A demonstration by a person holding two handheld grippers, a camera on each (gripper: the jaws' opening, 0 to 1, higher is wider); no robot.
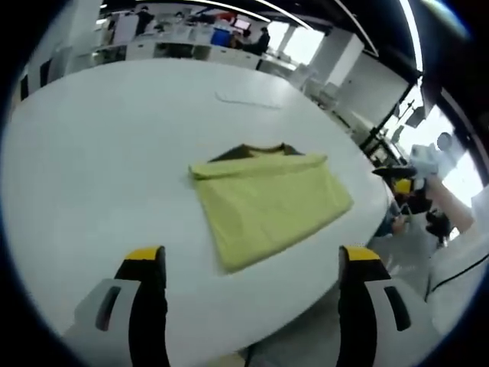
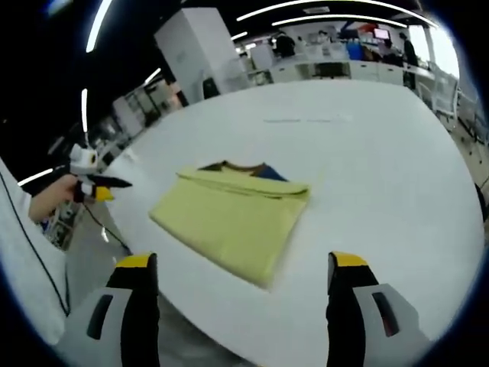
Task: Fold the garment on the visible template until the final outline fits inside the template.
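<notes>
Lying folded into a compact rectangle near the table's (image 1: 92,153) front edge, the yellow garment (image 1: 267,202) rests apart from both grippers. The left gripper (image 1: 252,267) and right gripper (image 2: 241,279) hover released, grasping nothing. A careless regrasp could drag the fold off the edge. The dark template (image 1: 256,151) peeks out only at the garment's far side, so I cannot tell whether the outline fits.

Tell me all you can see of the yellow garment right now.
The yellow garment is soft, matte cloth folded into a flat, roughly rectangular packet on the white table. At its far edge a folded band crosses it, with a dark collar showing beyond. Neither gripper touches it; both stand open, short of its near edge.
</notes>
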